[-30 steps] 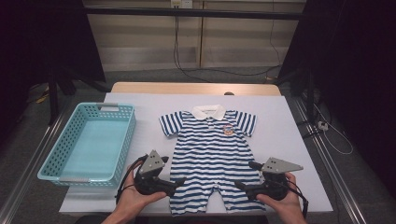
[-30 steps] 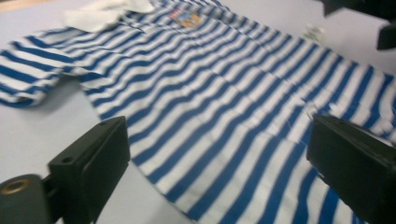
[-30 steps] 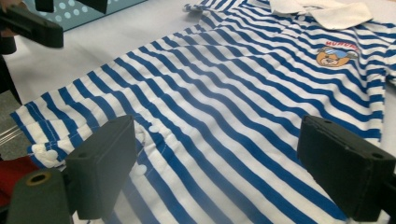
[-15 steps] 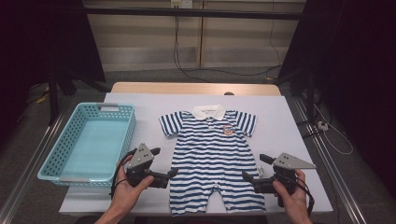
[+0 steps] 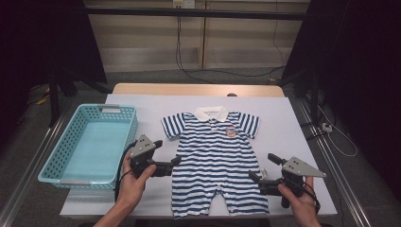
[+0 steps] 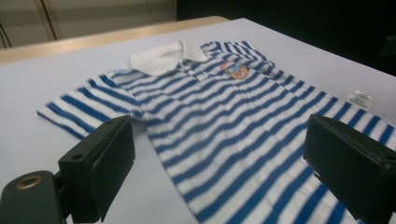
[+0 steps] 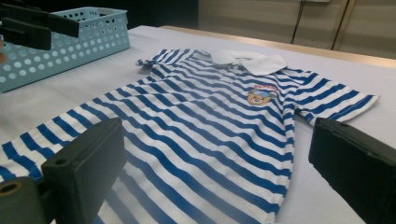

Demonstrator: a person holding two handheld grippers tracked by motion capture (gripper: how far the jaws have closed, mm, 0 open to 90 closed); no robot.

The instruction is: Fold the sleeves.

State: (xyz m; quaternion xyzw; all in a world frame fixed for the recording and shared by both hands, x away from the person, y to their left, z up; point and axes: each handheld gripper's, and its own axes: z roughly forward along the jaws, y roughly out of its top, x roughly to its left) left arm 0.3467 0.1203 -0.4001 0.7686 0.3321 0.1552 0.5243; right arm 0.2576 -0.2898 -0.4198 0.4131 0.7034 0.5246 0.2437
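Note:
A blue-and-white striped baby romper (image 5: pixel 215 161) with a white collar lies flat on the white table (image 5: pixel 293 123), collar at the far end. My left gripper (image 5: pixel 168 152) hovers at the romper's left edge near the waist and points right. Its jaws have just been closing a little but stand open, with nothing between them. The left gripper view looks over the romper (image 6: pixel 224 116) between those jaws (image 6: pixel 222 154). My right gripper (image 5: pixel 262 166) sits at the romper's lower right edge and points left. Its jaws have just been opening and are empty (image 7: pixel 215 149) above the romper (image 7: pixel 210 116).
A light blue perforated basket (image 5: pixel 59 151) stands on the table's left side, close to my left hand; it also appears at the far left in the right gripper view (image 7: pixel 93 32). A small white tag (image 6: pixel 359 99) lies beside the romper. Dark stands flank the table.
My left hand has moved away from the front edge, up along the romper's left side. The right hand has stayed nearly where it was.

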